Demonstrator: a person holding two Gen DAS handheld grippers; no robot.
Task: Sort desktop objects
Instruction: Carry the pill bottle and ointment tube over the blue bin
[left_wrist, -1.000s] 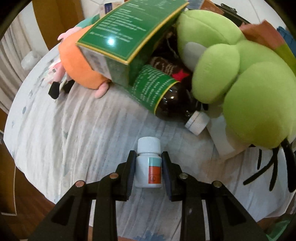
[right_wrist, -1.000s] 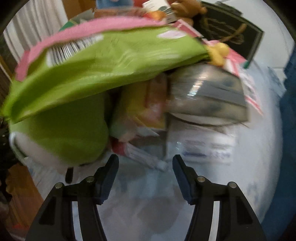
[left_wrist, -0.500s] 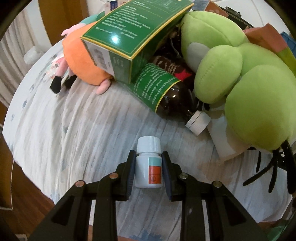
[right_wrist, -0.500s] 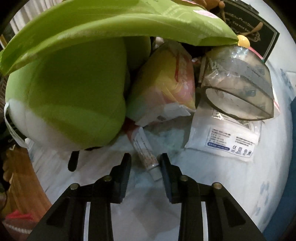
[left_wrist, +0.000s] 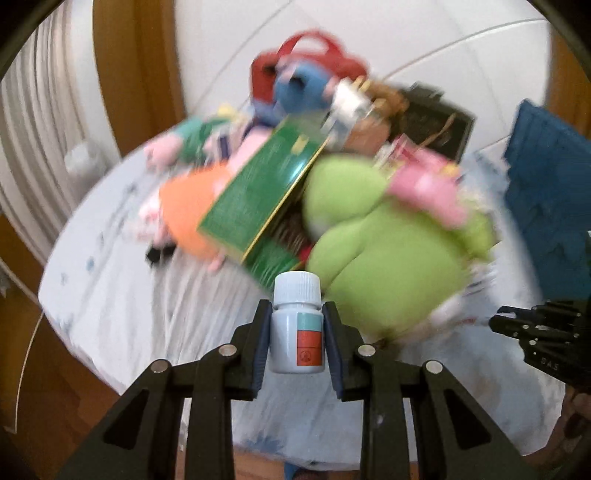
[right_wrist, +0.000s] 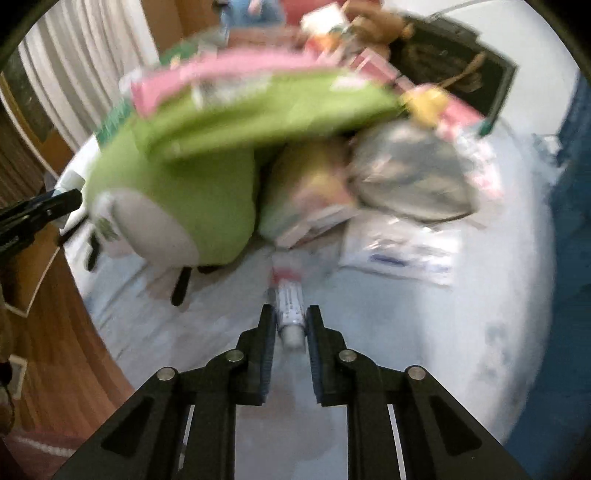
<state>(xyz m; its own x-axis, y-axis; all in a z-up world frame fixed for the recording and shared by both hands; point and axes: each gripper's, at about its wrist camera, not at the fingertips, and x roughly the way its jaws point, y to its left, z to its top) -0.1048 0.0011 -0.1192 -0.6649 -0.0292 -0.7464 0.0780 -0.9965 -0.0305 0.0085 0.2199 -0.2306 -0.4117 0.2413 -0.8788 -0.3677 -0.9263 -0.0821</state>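
The left hand-held gripper (left_wrist: 296, 334) is clamped on a small white pill bottle (left_wrist: 297, 325), its pads pressing the two sides of the body just under the ribbed cap. The bottle stands upright between them, above the cloth-covered table (left_wrist: 122, 295) and in front of the green plush toy (left_wrist: 388, 258), which serves as the landmark for the whole pile. A rigid plastic bottle like this is probably light and stiff, so a side grip on the body is sound; the smooth label could slip if the pinch loosens, and the cap is a poorer place to hold because it may turn.

The right hand-held gripper (right_wrist: 290, 325) has just been closing, and its jaws now sit tight on a slim white ointment tube (right_wrist: 289, 310), taken near its capped end. The tube points away toward the green plush toy (right_wrist: 177, 206), just in front of the plush's lower edge and left of a clear plastic packet (right_wrist: 402, 254). Whether its far end touches the cloth the blur hides. A tube of this sort is likely soft and dentable along its middle, so the stiffer shoulder by the cap seems the better hold, and a hard squeeze risks forcing out its contents.
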